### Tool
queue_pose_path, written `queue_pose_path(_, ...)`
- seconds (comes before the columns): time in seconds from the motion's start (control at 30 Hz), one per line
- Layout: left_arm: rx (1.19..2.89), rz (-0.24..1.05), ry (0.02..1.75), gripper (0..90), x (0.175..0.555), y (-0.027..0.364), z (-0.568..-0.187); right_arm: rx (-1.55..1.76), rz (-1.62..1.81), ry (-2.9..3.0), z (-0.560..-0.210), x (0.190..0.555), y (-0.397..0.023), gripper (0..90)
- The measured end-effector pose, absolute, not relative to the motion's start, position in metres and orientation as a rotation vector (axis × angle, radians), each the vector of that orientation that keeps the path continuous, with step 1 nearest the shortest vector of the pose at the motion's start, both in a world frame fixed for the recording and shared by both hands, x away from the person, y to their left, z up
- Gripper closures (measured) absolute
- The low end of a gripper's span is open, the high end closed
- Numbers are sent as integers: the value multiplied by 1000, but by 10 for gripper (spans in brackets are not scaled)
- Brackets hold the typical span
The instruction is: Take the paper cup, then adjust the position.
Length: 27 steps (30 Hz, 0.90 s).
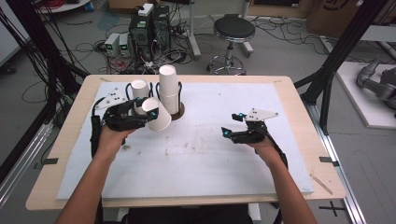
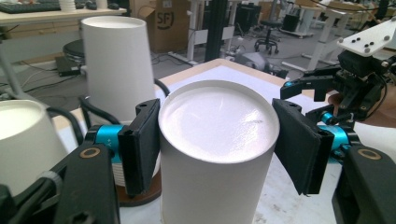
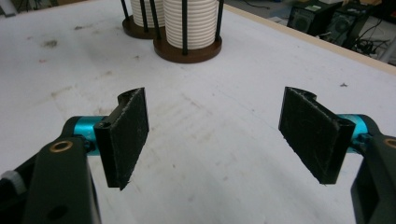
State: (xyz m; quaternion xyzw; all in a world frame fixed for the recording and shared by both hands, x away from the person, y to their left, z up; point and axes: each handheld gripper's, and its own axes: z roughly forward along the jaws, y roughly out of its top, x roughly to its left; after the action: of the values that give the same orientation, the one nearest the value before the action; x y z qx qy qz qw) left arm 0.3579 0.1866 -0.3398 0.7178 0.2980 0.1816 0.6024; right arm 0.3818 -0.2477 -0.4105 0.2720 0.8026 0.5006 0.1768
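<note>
L hand-held gripper [image 1: 145, 113] clamps paper cup [image 1: 156, 113] by sides, tilted, above bench [image 1: 280, 186] near-left of cup stack [image 1: 169, 89] in holder – prob. just pulled off stack. R hand-held gripper [image 1: 226, 132] jaws wide, empty, well right, out of way.

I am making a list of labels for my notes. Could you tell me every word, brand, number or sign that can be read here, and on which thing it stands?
"SF": printed in black on the brown cardboard box behind the table, in the left gripper view.
Dark printing on the cardboard box at the top right of the high view: cut off, not readable.
The paper cups carry no print.
</note>
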Motion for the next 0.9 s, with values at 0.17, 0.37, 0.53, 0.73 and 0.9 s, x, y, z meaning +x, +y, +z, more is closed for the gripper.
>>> queue_pose_path(0.17, 1683, 402, 669, 358, 355, 179, -343, 771, 1455, 2267, -414, 375, -255, 218)
queue_pose_path(0.37, 1687, 395, 661, 358, 352, 176, -350, 753, 1482, 2289, -413, 369, -251, 210)
queue_pose_path(0.53, 1701, 395, 654, 358, 351, 169, -352, 722, 1564, 2295, -412, 363, -246, 206)
queue_pose_path(0.73, 1718, 388, 628, 358, 346, 160, -353, 672, 1621, 2292, -407, 356, -239, 207)
queue_pose_path(0.9, 1717, 373, 605, 358, 341, 156, -356, 636, 1644, 2316, -406, 352, -231, 206)
